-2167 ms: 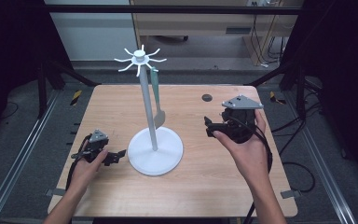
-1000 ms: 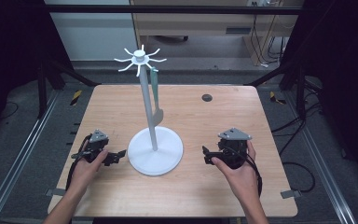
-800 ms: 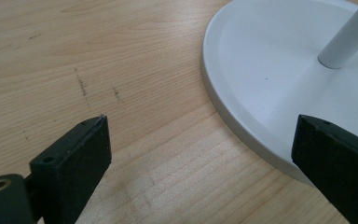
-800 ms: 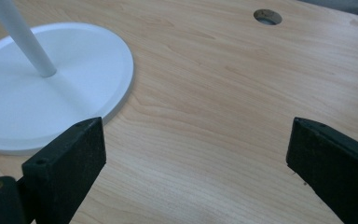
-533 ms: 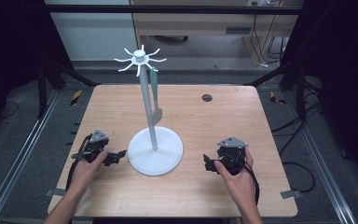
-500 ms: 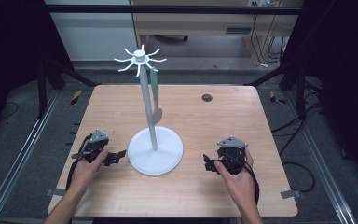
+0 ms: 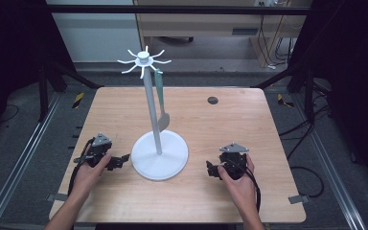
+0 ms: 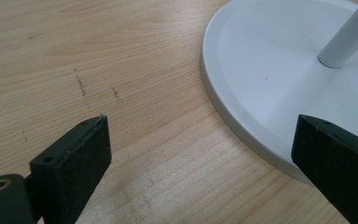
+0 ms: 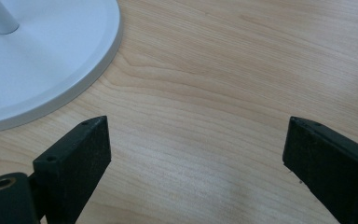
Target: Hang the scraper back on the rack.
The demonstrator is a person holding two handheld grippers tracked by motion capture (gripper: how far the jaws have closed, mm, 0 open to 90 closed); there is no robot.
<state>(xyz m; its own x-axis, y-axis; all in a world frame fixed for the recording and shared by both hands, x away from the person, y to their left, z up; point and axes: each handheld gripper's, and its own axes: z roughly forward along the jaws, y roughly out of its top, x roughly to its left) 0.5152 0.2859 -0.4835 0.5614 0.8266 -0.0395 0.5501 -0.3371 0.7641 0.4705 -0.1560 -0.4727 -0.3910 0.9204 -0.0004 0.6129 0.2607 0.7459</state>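
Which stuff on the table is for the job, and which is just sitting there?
For the job: white stand, green spatula hanging from it, left gripper, right gripper.
Just sitting there: dark round cap on the table.

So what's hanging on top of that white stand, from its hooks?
One grey-green spatula hangs from a hook of the white stand, its blade low beside the pole. The other hooks look bare. How its handle end catches the hook is too small to tell.
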